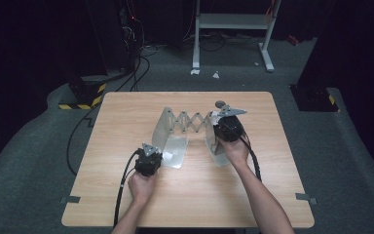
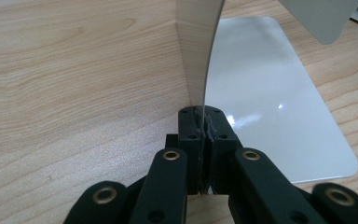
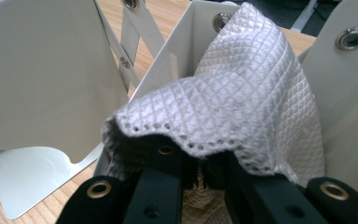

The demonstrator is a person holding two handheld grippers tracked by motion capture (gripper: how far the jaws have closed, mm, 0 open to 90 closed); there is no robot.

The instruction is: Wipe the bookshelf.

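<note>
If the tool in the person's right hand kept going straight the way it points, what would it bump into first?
Probably the white quilted cloth it already grips, draped just ahead of the right tool; behind that stands the rack's pale metal end plate. How far apart they are is unclear.

A folding rack [image 1: 187,127] stands on the table [image 1: 126,204], near the middle. It has two end plates with a zigzag part [image 1: 191,121] between them. The left end plate [image 1: 163,130] stands up, and its flat foot [image 1: 177,151] lies on the table beside it. The right end plate [image 1: 213,141] stands well to the right. The left gripper [image 1: 148,161] sits in front of the left end plate and pinches its edge. The right gripper [image 1: 227,127] is at the right end plate, with a cloth [image 3: 242,88] between its jaws. Behind the table, a shelf frame [image 1: 233,24] stands on the floor.
</note>
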